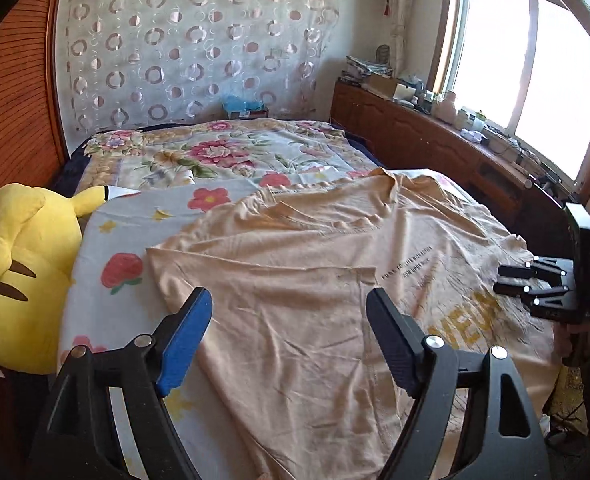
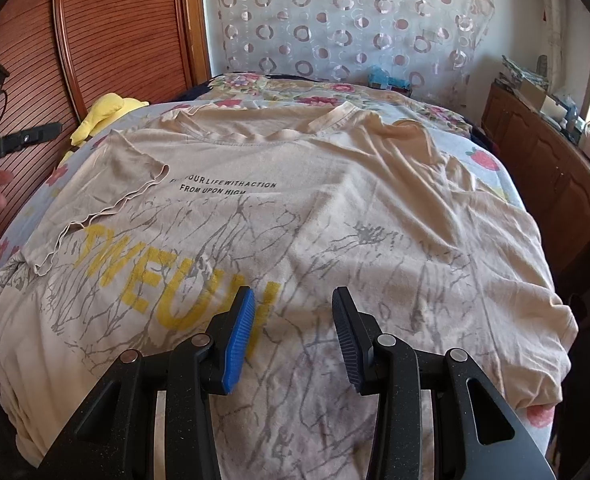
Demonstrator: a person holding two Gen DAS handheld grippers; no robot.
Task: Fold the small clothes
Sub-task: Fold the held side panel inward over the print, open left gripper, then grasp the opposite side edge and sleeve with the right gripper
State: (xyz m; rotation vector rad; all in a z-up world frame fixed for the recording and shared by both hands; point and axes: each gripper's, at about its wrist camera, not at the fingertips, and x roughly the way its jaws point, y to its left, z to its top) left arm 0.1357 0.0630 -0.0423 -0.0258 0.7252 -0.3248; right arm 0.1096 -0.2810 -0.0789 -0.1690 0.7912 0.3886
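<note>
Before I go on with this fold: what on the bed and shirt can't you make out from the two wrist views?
- T-shirt bottom hem: right wrist view, hidden behind the right gripper.
- Start of the printed text: covered by the folded-over sleeve.
- Plush toy face: left wrist view, turned away.
- Shelf clutter: too small, washed out by window glare.

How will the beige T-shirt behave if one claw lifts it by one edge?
The beige T-shirt probably hangs limp: it lies wrinkled, one sleeve already flopped over. It looks thin, so likely light. It may drag along the floral sheet.
</note>
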